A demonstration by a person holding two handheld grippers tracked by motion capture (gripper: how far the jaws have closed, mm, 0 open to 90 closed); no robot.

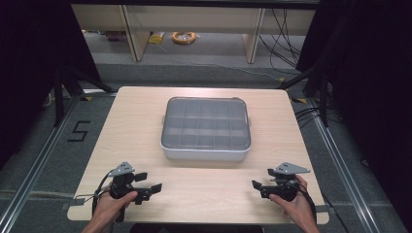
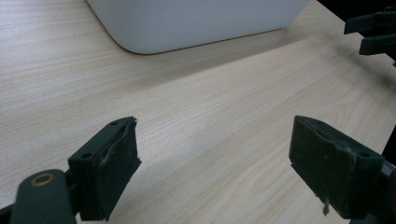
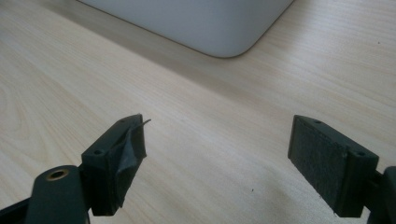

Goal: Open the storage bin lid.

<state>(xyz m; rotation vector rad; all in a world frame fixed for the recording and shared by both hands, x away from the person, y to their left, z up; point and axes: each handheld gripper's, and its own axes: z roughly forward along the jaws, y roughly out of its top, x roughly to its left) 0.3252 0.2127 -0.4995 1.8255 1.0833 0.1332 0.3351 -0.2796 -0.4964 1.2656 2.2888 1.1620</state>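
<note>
Table (image 1: 131,141): pale wood-grain top with rounded corners, standing on a grey floor with dark curtains to either side

Box (image 1: 206,128): white tray-like case with rounded corners and a clear lid; a grid of compartments shows through the lid, their contents too faint to tell. It sits at the middle of the table, long side toward the person, well apart from both grippers. In the left gripper view its white wall and one rounded corner (image 2: 196,23) lie at the top; in the right gripper view the wall and the other near corner (image 3: 201,23) lie at the top

Left gripper (image 1: 148,183): held in the person's left hand (image 1: 112,206) near the front left of the table, pointing inward toward the middle. Jaws spread wide, nothing between them; bare tabletop (image 2: 210,140) shows in the gap. The pad on one jaw looks frayed at its edge. Grey three-cornered plate on top, cable trailing toward the table edge

Right gripper (image 1: 262,178): held in the right hand (image 1: 296,206) near the front right, pointing inward to face the left one. Jaws spread wide, holding nothing; bare wood (image 3: 215,154) between them. One pad is peeling at its tip. Its black jaws also show at the upper right of the left gripper view (image 2: 373,32)

Both grippers sit low over the table's near edge, on either side of the box's front
</note>
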